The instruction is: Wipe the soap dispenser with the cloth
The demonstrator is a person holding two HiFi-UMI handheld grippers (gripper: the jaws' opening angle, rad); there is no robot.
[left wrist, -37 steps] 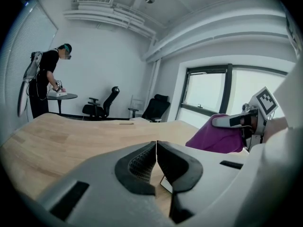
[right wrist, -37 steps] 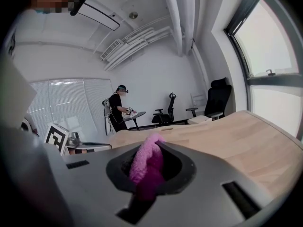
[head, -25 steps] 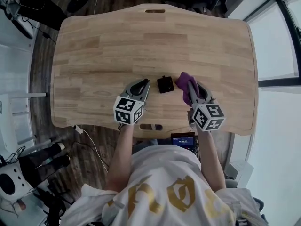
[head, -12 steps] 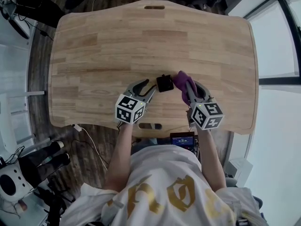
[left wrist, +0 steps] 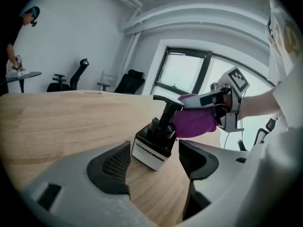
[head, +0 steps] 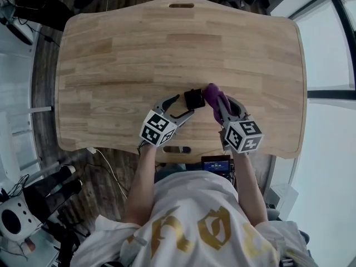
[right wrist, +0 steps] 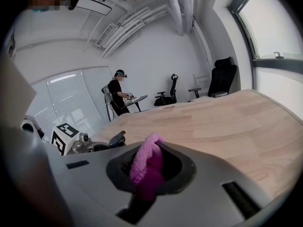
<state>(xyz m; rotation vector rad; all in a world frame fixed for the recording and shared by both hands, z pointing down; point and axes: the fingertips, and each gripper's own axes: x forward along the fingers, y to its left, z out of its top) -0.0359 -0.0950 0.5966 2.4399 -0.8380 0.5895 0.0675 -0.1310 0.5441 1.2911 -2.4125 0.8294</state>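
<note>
A: what changed vs a second back?
B: left gripper has closed in on the soap dispenser. its jaws were pressed together then and have just been opening, now spread wide. dispenser base sits in the mouth between the two pads, neither pad touching it
A: dispenser moved?
B: no shift that I can see. same spot, near edge of the bench, right in front of the person
A: right side?
B: purple cloth was just off the dispenser's right side, now it's up against the pump head. right gripper has barely moved, jaws pinching the cloth as before, wad bulging out ahead of the tips
A: dispenser orientation?
B: upright on its base, long axis vertical. dark squarish body, white label facing the left gripper, pump on top. spout sticks out sideways and points left in the left gripper view, away from the cloth. in the head view that looks like toward the far edge of the bench, but it's too small there to be sure
A: anything gripping it?
B: no, it stands free on the bench, open left jaws either side of the base, cloth touching it from the right
</note>
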